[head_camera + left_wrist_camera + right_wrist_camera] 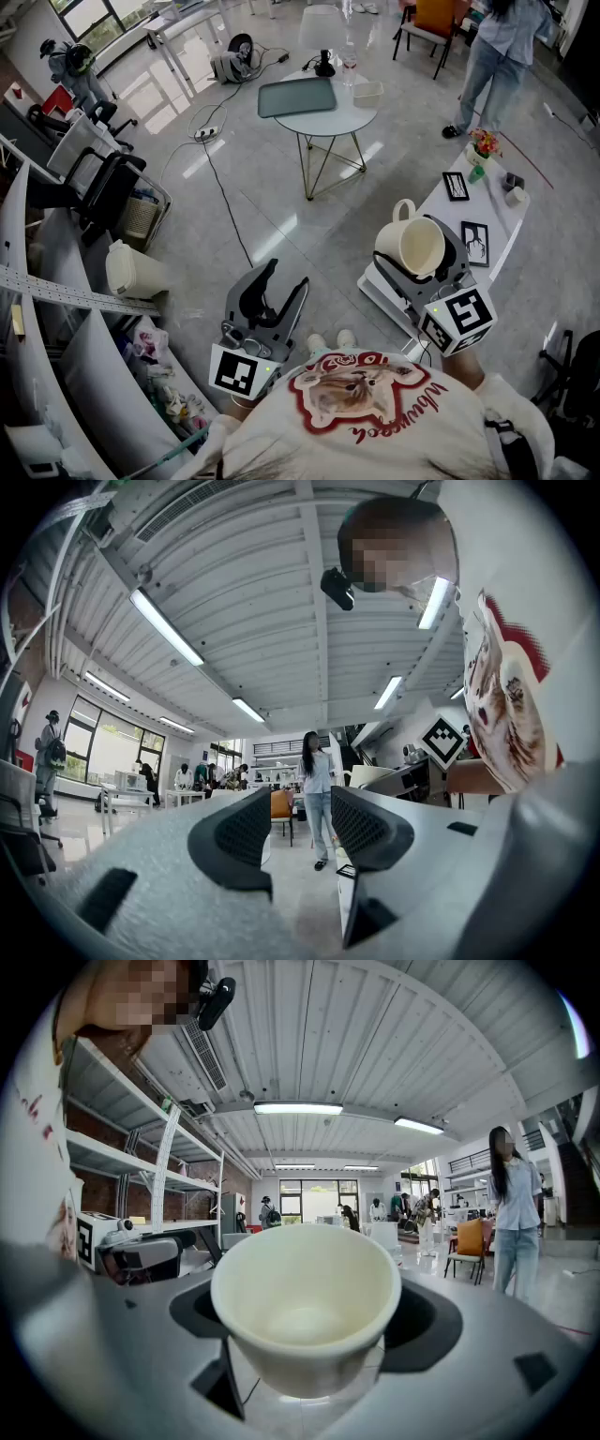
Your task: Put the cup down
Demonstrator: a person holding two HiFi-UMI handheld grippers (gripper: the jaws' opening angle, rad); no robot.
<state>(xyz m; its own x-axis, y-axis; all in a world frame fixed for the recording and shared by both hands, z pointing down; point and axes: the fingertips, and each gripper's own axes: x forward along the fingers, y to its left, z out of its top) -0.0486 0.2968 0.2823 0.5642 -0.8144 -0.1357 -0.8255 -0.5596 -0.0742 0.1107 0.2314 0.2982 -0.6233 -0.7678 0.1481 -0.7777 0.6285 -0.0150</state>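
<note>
A cream cup (419, 244) with a handle at its upper left is held in the air, its mouth facing up toward me. My right gripper (424, 261) is shut on it, a dark pad pressed against each side. In the right gripper view the cup (305, 1302) fills the space between the jaws of my right gripper (307, 1324), and it is empty inside. My left gripper (288, 274) hangs over the floor to the left, open and holding nothing. In the left gripper view my left gripper (300, 834) shows only floor between its pads.
A low white table (502, 232) lies under and beyond the cup, carrying picture frames (456, 186) and a small flower pot (482, 148). Farther back stands a round table (319, 127) with a grey tray (296, 96). A person (497, 56) stands at the far right; chairs and shelves line the left.
</note>
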